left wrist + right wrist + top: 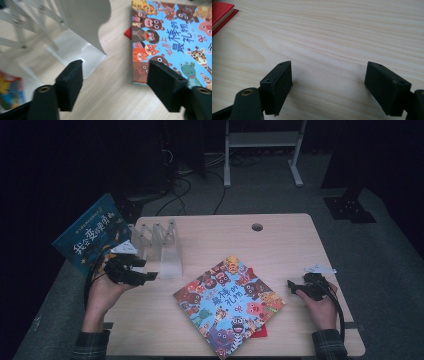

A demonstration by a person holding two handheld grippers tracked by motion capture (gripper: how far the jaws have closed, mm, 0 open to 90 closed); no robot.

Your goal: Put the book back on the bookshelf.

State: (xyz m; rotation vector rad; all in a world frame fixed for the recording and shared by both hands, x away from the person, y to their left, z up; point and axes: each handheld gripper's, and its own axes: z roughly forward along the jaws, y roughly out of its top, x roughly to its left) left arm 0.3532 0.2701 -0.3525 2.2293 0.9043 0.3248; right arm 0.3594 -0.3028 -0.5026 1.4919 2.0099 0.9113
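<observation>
Both grippers open and empty: left gripper sits just beside the clear book rack, risks knocking it reaching for animal book at its 3 o'clock; right gripper idle.

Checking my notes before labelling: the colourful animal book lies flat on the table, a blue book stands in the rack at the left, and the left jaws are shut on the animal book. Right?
Not quite. The left gripper holds nothing: in the left gripper view its jaws stand open over bare table, with the animal book lying beside them. The blue book and rack are as you say.
</observation>
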